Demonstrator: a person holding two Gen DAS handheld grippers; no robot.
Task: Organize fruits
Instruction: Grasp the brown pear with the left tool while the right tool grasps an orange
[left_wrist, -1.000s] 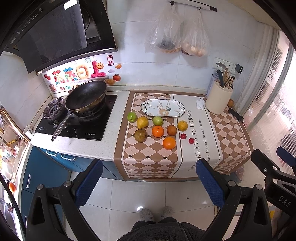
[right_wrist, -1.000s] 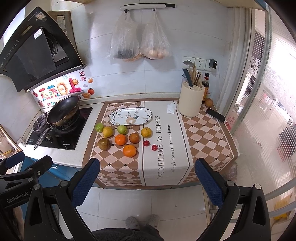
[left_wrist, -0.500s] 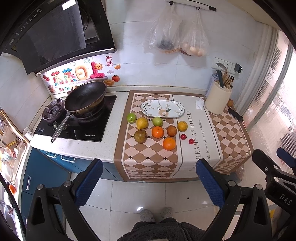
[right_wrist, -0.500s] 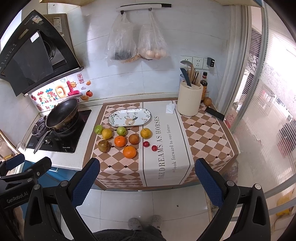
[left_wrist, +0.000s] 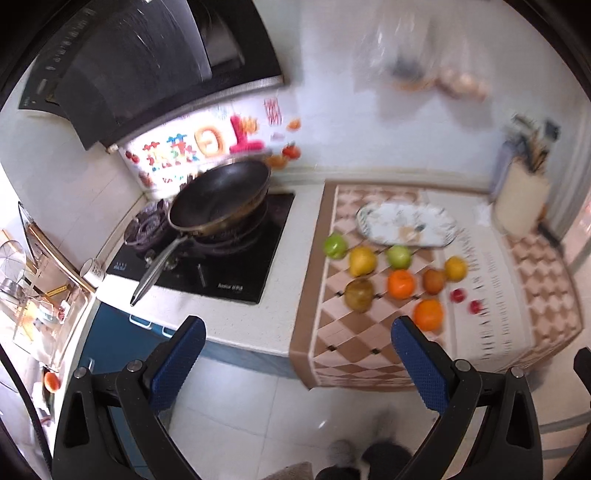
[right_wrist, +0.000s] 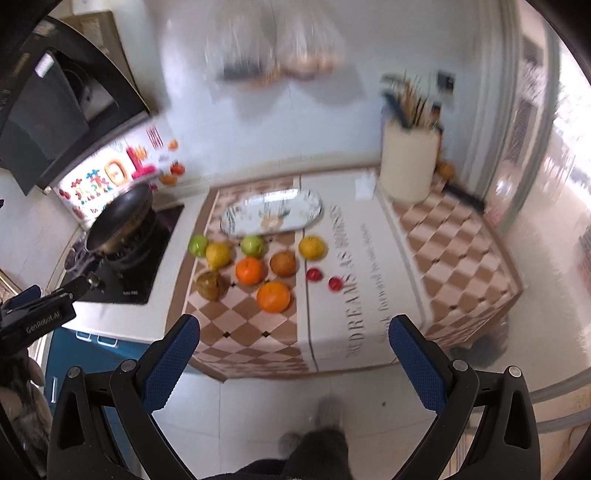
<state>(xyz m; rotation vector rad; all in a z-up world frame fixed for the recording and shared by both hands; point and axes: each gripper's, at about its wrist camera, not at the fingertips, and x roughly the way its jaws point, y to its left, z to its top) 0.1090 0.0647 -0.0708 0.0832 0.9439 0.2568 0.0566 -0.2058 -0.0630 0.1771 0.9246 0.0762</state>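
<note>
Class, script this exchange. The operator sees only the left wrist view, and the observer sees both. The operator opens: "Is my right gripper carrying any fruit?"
Observer: No. The right gripper is open, with nothing between its fingers.
Operator: Any fruit I'm missing?
Observer: A small orange-brown fruit sits behind the utensil holder, on its right.
Operator: The lettering on the cloth is blurred for me.
Observer: On the cloth, "DREAMS" is readable near the front edge.
</note>
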